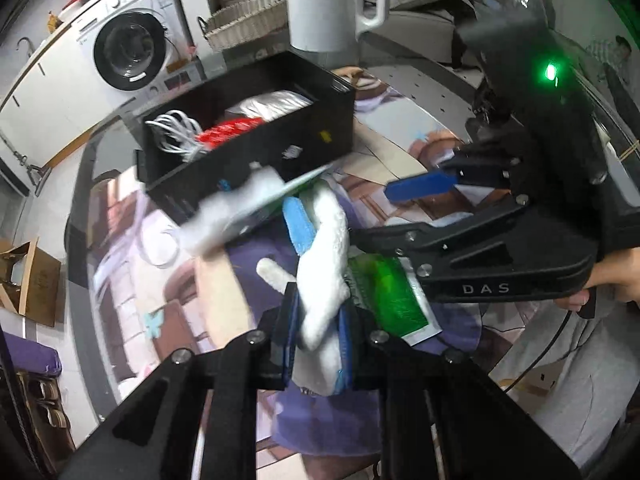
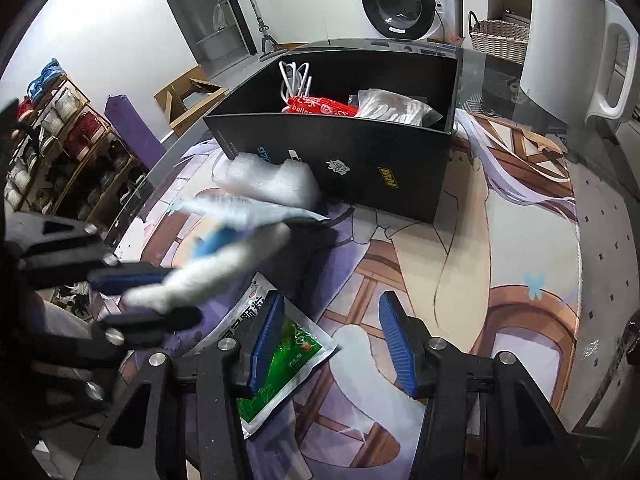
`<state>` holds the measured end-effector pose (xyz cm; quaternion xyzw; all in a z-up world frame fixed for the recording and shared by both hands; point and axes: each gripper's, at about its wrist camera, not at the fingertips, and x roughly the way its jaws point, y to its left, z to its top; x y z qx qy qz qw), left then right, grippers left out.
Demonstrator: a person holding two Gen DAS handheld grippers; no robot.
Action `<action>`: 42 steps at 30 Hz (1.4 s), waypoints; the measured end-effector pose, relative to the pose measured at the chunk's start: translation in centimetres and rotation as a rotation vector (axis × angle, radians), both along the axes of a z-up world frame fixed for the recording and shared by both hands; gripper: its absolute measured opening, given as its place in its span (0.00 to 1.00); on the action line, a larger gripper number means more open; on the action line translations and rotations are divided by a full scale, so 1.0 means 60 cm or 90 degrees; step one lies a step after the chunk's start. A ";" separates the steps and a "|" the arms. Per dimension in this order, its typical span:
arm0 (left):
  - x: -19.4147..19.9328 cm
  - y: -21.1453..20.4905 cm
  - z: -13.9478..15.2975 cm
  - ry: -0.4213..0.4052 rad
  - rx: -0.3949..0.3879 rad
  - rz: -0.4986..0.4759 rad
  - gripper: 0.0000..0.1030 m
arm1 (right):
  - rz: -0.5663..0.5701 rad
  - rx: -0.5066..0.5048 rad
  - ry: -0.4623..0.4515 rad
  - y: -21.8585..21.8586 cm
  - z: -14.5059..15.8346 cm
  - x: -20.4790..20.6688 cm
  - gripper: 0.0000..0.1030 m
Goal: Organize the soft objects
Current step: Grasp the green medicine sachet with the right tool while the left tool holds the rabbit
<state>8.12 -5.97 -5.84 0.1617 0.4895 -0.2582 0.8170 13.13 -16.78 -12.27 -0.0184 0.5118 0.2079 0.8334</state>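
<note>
Two grippers: working over the worktop.
Left gripper (image 1: pixel 318 344): clamping a fluffy white cloth toy (image 1: pixel 326 264), lifted near the black box (image 2: pixel 360 160).
Right gripper (image 2: pixel 328 344): standing half-open, empty, over a green sachet (image 2: pixel 280 372).

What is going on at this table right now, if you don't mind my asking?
A person is sorting soft items into the black box. The left hand-held gripper is shut on a white fluffy thing. The right hand-held gripper hangs open above a green packet on the mat.
</note>
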 end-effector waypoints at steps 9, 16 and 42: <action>0.027 0.096 0.019 -0.006 -0.027 0.094 0.15 | 0.014 -0.002 0.001 0.026 0.003 0.006 0.49; 0.034 0.107 -0.034 0.036 0.015 0.113 0.15 | 0.058 -0.026 0.023 0.073 -0.011 0.002 0.56; 0.033 0.088 -0.053 0.054 0.029 0.109 0.15 | 0.056 -0.146 0.013 0.138 -0.031 -0.086 0.82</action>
